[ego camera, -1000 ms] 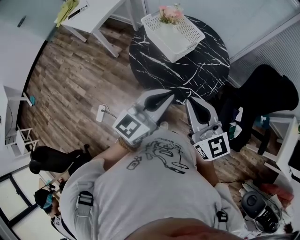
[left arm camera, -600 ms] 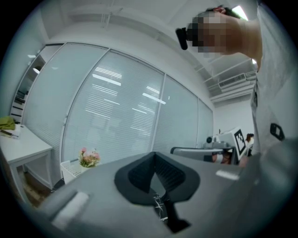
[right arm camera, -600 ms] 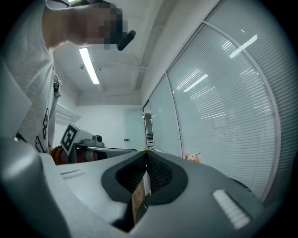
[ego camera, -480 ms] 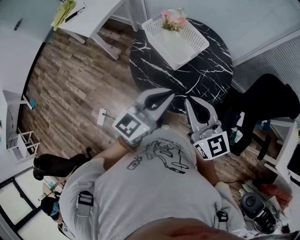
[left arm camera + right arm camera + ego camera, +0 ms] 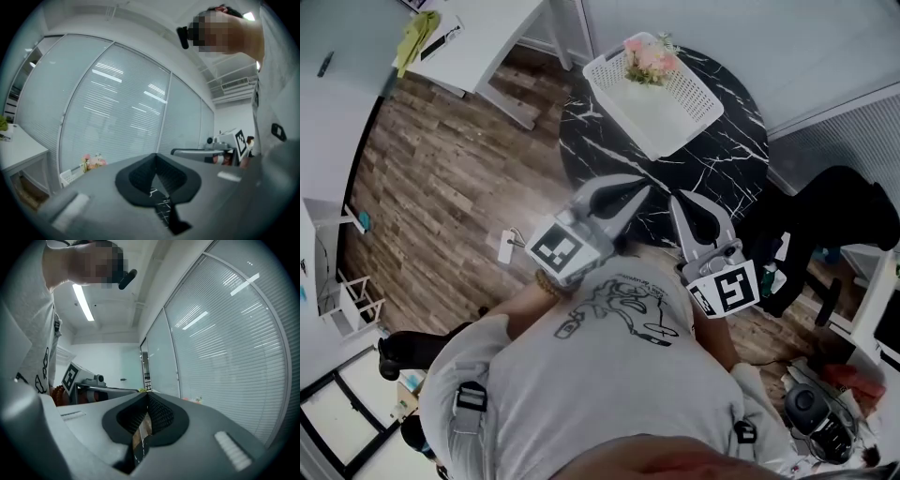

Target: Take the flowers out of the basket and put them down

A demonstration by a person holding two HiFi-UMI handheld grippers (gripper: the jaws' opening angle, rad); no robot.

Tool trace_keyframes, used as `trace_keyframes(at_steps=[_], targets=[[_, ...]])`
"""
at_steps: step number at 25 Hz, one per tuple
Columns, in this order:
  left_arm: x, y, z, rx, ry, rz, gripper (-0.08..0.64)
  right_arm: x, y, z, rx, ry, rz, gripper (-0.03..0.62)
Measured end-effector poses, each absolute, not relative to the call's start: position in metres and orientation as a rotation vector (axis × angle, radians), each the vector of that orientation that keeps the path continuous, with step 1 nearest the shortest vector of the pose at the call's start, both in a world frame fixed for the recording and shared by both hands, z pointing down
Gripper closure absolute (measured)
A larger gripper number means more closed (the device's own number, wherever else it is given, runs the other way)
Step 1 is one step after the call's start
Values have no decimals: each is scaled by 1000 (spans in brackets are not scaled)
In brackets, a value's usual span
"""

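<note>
Our chest hid both forearms. We held the left claw [image 5: 640, 191] and right claw [image 5: 680, 201] level, side by side, both shut and empty, over the marble table's [image 5: 717, 169] near edge. Beyond, pink flowers [image 5: 649, 60] sat in the white basket's [image 5: 686, 111] far corner.

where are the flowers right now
In the head view, the flowers sit at the far end of the white basket on the black marble table, top centre.

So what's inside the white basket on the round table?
A bunch of pink flowers sits at the far end of the basket; the rest looks bare. The blooms cover their stems.
</note>
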State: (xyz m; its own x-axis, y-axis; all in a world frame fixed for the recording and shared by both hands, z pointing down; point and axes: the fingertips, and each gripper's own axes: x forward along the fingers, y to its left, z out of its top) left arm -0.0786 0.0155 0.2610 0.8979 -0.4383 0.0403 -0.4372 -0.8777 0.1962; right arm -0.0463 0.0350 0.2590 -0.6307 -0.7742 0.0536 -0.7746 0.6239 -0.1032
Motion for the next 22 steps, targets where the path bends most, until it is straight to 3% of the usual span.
trace_keyframes(at_steps=[22], targets=[[-105, -120, 288, 2846, -525, 52, 557, -74, -100, 287, 1429, -2721, 228, 586]])
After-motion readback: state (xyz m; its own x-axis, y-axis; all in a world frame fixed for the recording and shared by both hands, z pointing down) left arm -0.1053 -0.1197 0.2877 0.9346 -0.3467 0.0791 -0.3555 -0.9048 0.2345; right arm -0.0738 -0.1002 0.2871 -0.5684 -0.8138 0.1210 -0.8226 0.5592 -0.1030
